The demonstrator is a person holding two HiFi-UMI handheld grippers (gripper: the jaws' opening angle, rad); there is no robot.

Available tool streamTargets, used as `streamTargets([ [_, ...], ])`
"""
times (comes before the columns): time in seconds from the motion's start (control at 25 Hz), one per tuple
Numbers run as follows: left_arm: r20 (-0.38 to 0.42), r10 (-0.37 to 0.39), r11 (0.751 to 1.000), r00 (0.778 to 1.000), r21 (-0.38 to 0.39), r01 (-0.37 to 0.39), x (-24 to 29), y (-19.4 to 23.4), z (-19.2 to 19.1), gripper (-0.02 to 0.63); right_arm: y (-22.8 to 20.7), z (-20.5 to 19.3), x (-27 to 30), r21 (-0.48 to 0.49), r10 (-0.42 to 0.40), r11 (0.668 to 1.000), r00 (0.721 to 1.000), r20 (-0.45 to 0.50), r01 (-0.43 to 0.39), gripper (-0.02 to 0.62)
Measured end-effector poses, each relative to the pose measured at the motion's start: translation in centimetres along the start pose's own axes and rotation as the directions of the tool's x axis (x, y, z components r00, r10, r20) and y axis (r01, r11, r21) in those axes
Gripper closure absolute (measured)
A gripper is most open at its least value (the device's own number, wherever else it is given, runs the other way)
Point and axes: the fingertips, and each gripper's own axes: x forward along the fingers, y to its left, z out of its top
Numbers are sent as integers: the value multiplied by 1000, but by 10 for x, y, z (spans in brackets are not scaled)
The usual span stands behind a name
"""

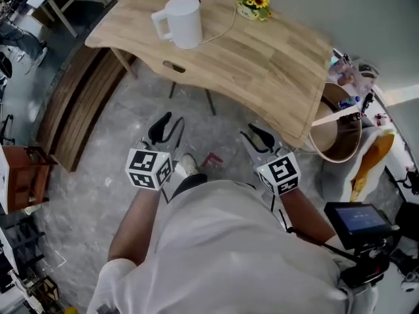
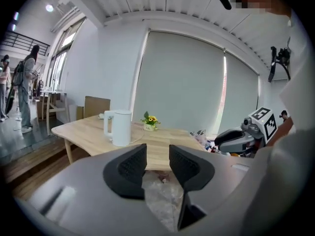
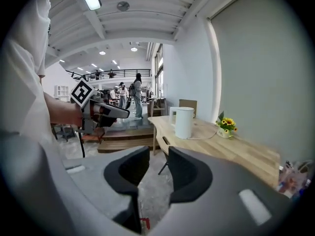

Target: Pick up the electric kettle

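A white electric kettle stands upright on the far left part of the light wooden table, its cord trailing to the right. It also shows in the left gripper view and in the right gripper view. Both grippers hang over the floor on the near side of the table, well short of the kettle. My left gripper is open with nothing between its pads. My right gripper is open and empty too.
A small pot of yellow flowers sits at the table's far edge. A round wooden bin stands by the table's right end, with clutter around it. A raised wooden step lies left. People stand far off.
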Motion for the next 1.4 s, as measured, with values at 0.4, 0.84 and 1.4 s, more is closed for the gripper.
streamTargets([
  [0.4,-7,112,993,994,39,-111,70,161,35,446,4,60,112,41,-36,998,999,-6,36,488],
  [0.84,-105,344,939,933,43,-341,249,280,58,401,-121,91,211,45,29,999,999,-43,-27,488],
  [1.4,-116,439,897,891,-4,-442,352,343,59,377,-207,74,237,78,52,996,991,-123,-43,488],
])
